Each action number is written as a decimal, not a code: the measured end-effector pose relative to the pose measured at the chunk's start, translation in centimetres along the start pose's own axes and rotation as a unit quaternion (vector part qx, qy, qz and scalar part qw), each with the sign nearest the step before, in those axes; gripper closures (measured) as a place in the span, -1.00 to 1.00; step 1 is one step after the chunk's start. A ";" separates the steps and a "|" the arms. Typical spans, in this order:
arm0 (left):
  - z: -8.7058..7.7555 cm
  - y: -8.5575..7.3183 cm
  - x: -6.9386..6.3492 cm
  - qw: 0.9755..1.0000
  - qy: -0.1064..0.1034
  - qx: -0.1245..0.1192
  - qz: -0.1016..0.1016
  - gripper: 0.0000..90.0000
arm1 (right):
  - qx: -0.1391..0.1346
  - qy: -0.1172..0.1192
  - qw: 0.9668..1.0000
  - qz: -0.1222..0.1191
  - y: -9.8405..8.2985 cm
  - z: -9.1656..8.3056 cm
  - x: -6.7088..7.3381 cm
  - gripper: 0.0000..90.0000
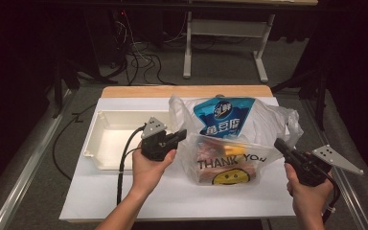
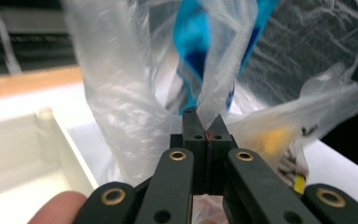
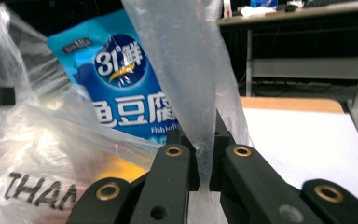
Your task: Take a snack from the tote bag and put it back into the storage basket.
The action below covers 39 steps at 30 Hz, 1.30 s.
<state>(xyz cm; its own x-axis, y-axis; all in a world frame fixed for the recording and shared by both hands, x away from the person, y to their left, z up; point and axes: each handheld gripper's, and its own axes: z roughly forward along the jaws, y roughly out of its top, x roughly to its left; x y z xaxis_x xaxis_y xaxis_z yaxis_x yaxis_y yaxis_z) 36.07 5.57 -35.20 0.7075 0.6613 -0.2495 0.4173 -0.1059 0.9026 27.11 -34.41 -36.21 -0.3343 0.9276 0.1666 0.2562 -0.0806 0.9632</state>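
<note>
In my left claw's (image 2: 205,133) view, the film of the plastic bag (image 2: 121,107) runs off the top edge just above the closed jaws, and the blue packet (image 2: 191,42) behind it is blurred, its print unreadable. A yellow item (image 2: 272,137) to the right of the jaws is a soft smear through the plastic; I cannot tell what it is. The white tray (image 2: 60,144) to the left is cut off by the left and bottom edges. In my right claw's (image 3: 205,154) view, a strip of bag film hides part of the packet's lettering, and the bag's black print to the lower left is cut off after "THAN". From above, the bag's lower contents beside my left claw are too cloudy to identify.
</note>
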 end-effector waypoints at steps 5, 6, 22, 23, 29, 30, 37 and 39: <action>0.2 -2.8 0.1 0.999 -0.022 0.040 -0.010 1.00 | 0.032 -0.009 0.999 -0.010 -1.2 0.0 -0.1 1.00; 0.3 -3.5 0.0 0.999 -0.026 0.044 -0.017 1.00 | 0.036 -0.011 0.999 -0.012 -1.6 0.1 -0.2 1.00; 1.2 -9.4 -0.5 0.987 -0.035 0.152 -0.050 1.00 | 0.153 -0.028 0.987 0.035 -6.0 0.1 -0.4 1.00; 1.4 -9.5 -0.6 0.985 -0.036 0.159 -0.049 1.00 | 0.164 -0.030 0.985 0.039 -6.2 0.2 -0.6 1.00; 2.2 -10.4 -0.6 0.981 -0.034 0.188 -0.042 1.00 | 0.205 -0.030 0.977 0.058 -7.5 1.3 -1.5 1.00; 2.2 -10.4 -0.6 0.981 -0.034 0.188 -0.042 1.00 | 0.205 -0.030 0.977 0.058 -7.5 1.3 -1.5 1.00; 2.6 -11.2 -0.5 0.981 -0.038 0.187 -0.045 1.00 | 0.242 -0.010 0.968 0.065 -8.6 2.6 -1.3 1.00; 2.3 -11.0 -0.5 0.982 -0.038 0.178 -0.043 0.99 | 0.231 -0.005 0.972 0.041 -8.5 2.4 -1.1 0.90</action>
<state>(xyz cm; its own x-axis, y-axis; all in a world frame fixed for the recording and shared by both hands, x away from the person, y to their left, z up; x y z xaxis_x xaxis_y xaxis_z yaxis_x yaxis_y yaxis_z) 32.43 4.73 -45.83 0.6953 0.6233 -0.3580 0.6416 -0.3138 0.6999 27.46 -33.85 -45.08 -0.2872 0.9289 0.2338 0.6624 0.0163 0.7490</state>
